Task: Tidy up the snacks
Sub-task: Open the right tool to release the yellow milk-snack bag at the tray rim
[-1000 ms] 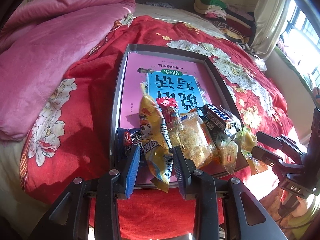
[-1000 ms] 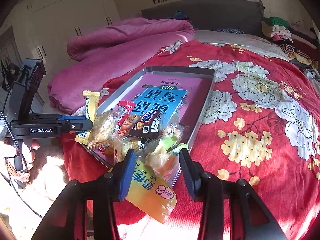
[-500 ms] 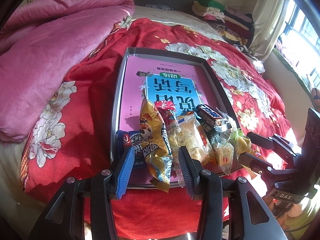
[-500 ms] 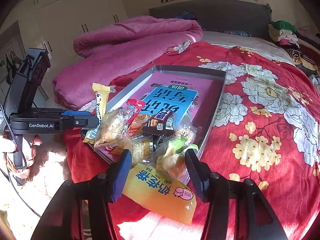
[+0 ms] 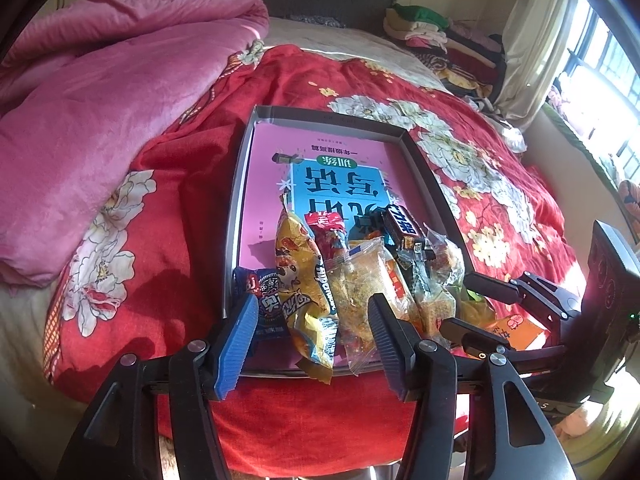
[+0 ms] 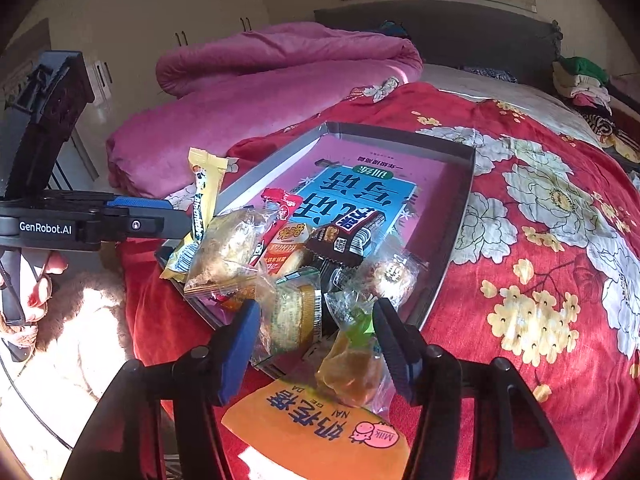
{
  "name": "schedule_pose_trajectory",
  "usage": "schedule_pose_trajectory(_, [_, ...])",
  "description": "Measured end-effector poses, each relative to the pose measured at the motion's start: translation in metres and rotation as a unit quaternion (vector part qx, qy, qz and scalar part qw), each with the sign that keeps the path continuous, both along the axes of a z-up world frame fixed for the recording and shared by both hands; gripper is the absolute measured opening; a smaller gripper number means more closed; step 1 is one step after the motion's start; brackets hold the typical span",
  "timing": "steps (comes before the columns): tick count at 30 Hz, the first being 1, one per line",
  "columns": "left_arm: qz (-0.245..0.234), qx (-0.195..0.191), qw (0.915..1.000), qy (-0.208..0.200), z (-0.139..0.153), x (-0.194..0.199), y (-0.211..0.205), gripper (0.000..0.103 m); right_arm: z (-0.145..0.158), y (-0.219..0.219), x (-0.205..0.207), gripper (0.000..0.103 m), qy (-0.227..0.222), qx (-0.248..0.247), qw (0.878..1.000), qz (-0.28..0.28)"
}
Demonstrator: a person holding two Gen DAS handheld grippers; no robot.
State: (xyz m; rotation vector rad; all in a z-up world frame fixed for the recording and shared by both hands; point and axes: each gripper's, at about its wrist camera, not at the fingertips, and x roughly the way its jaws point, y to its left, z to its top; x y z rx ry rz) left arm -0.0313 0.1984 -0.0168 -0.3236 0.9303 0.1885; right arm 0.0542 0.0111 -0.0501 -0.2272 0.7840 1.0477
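Note:
A grey tray with a pink book in it lies on the bed. Snacks are heaped at its near end: a yellow bag, a blue cookie pack, a clear-wrapped pastry and a dark chocolate bar. My left gripper is opening; the yellow bag's end lies between its jaws with gaps on both sides. My right gripper is opening too, over a wrapped cake and a clear packet, pressing neither. An orange milk packet lies below it, off the tray.
A red floral bedspread covers the bed, and a pink quilt is bunched at the left. Folded clothes are piled at the far right by a window. The bed's front edge runs just under both grippers. White wardrobes stand behind.
Both grippers' jaws have spread apart. The left pads have come off the yellow bag. The right pads have come off the clear packet, and the orange packet lies lower in the view.

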Motion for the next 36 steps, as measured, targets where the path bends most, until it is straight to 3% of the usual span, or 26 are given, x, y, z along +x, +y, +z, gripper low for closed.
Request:
schedule_pose_trajectory(15, [0.01, 0.007, 0.9996, -0.027, 0.018, -0.004, -0.001, 0.071, 0.023, -0.025, 0.005, 0.059, -0.018, 0.043, 0.998, -0.031])
schedule_pose_trajectory(28, [0.027, 0.015, 0.9967, -0.075, 0.055, -0.013, -0.013, 0.077, 0.058, -0.056, 0.006, 0.075, -0.076, 0.076, 0.991, -0.082])
schedule_pose_trajectory(36, [0.036, 0.003, 0.9971, -0.066, 0.059, -0.03, -0.048, 0.077, 0.078, -0.086, 0.002, 0.079, -0.072, 0.08, 0.989, -0.104])
